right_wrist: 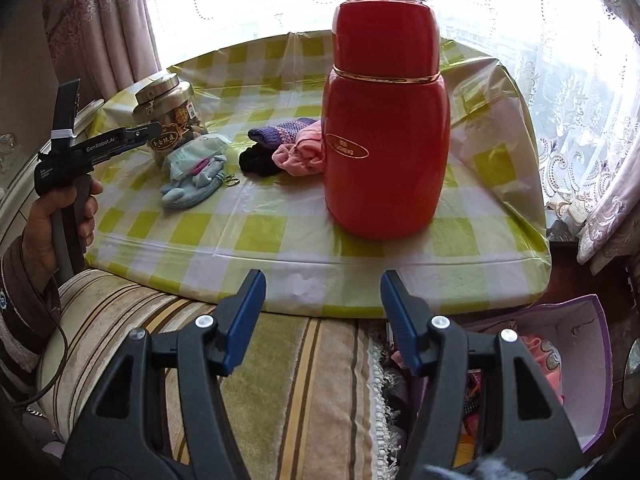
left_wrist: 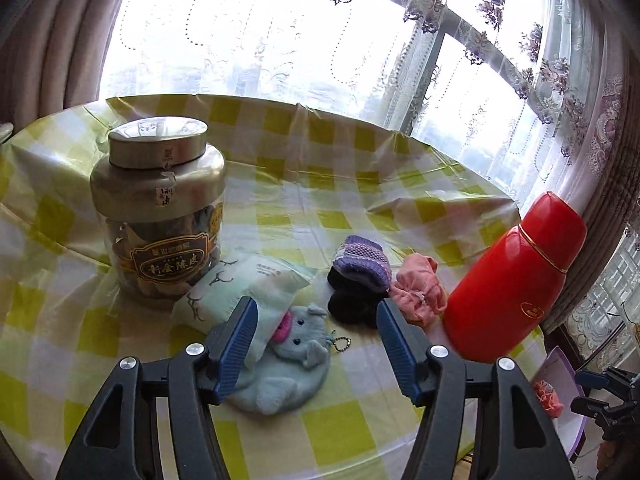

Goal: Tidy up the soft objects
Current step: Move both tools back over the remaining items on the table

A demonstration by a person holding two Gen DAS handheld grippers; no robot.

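A big red thermos (right_wrist: 386, 120) is parked upright near the desk's (right_wrist: 256, 236) right edge, and a silver-lidded jar (left_wrist: 158, 208) is set toward the left edge. The desk is covered in yellow-green checked plastic, backed by lace curtains (left_wrist: 520, 92).

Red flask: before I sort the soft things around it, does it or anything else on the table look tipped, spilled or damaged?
No. The red flask and jar stand upright and closed; only the checked tablecloth is creased.
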